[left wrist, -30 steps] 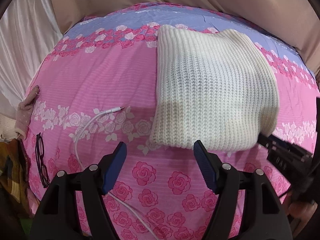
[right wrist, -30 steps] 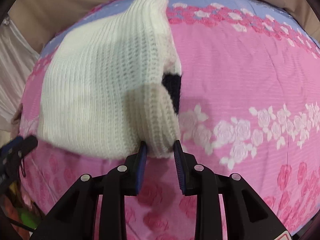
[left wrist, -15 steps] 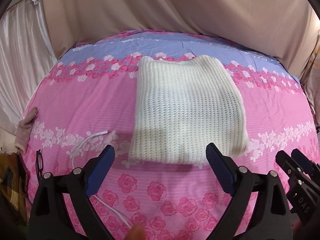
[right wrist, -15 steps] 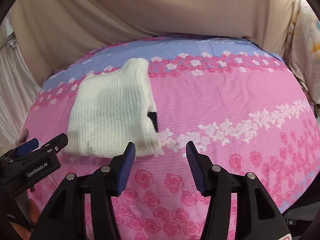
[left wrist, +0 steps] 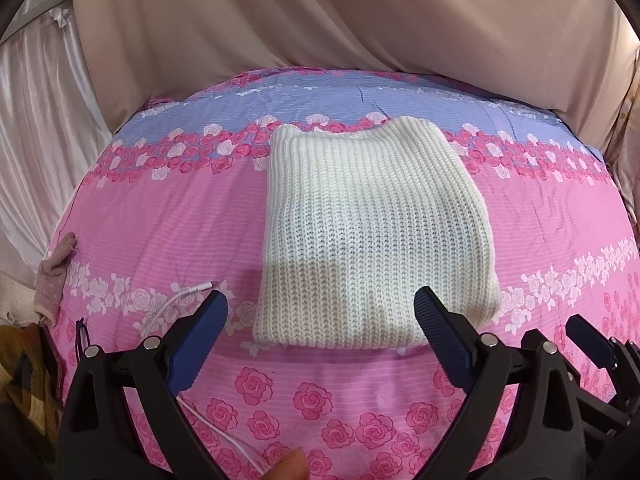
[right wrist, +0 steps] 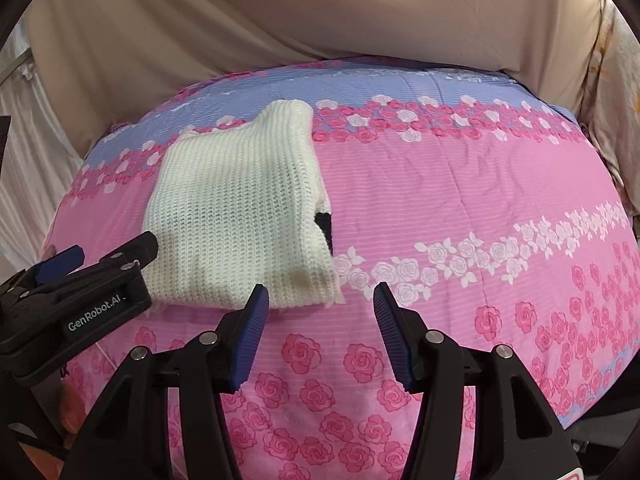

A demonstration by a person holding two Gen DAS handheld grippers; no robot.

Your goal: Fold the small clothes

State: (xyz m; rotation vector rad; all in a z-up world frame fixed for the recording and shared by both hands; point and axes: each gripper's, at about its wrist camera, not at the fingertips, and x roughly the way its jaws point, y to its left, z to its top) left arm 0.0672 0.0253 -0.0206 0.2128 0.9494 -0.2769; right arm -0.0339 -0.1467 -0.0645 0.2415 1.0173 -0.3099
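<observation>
A: Okay, quick check. Your left gripper is hanging wide open above the near hem of the white knit sweater, nothing between the pads. Your right gripper is standing released too, just off the sweater's near right corner, gripping nothing.

B: And the sweater?

A: It's lying folded into a rectangle on the pink floral bedspread, sitting around 12 o'clock in the left wrist view and about 10 o'clock in the right wrist view. A dark bit is peeking out at its right edge.

B: What's risky for you now?

A: I'm judging the fold as nearly done, so any re-grab is risking dragging the thick knit and opening the layers. That dark piece is probably slipping further out if you're nudging that side. Also, the white charging cable at 8 o'clock is running under your left gripper's fingers; lowering there is likely snagging it.
</observation>
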